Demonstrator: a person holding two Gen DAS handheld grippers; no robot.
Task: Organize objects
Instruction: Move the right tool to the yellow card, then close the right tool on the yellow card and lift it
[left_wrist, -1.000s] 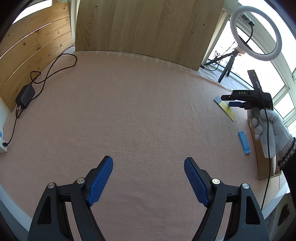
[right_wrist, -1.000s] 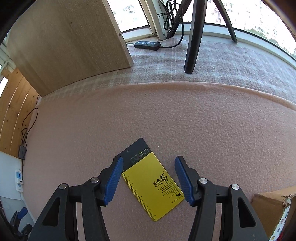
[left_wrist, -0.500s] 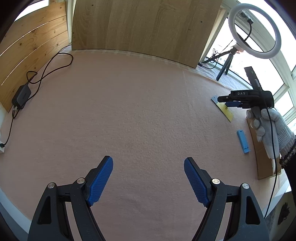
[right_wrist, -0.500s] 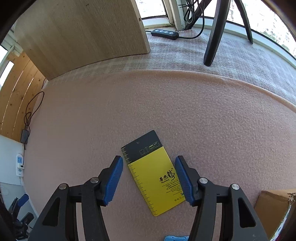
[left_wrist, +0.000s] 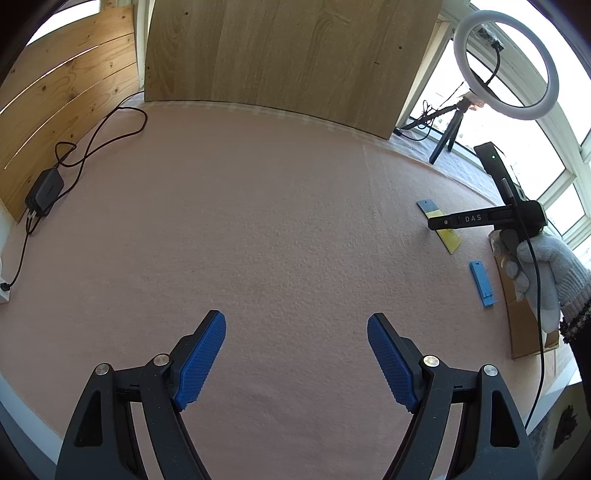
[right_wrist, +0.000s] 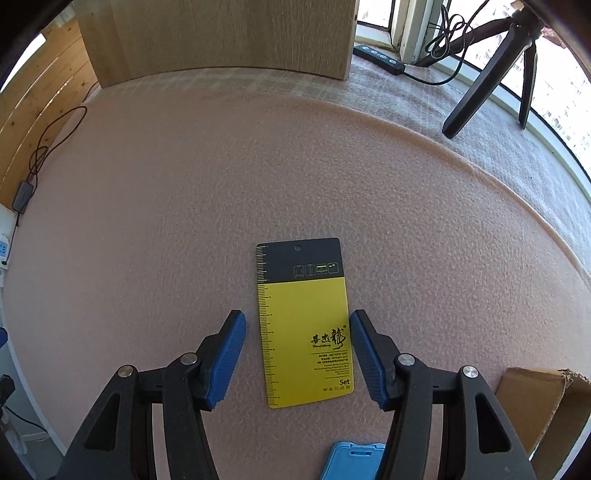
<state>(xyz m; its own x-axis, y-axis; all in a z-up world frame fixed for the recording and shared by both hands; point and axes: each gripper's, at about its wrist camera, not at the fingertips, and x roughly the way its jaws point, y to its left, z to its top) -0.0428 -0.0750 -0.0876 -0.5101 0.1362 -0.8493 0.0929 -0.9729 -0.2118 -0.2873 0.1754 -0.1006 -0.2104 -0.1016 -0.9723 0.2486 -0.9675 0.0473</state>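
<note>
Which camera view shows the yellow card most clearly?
The right wrist view: the yellow card lies flat, nearly whole, between the open right gripper, print readable. The left wrist view shows it small and far off, partly behind that gripper.

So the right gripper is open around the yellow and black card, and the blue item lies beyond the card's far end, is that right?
Not quite. The right gripper is open around the yellow and black card, but the blue item lies nearer than the card's near end, as the right wrist view shows.

Both grippers: black frames, silver screws, ribbed blue pads (left_wrist: 201, 360). Right gripper (left_wrist: 484, 219) marked "DAS", black cable; grey knit glove (left_wrist: 543, 269), dark cuff.
</note>
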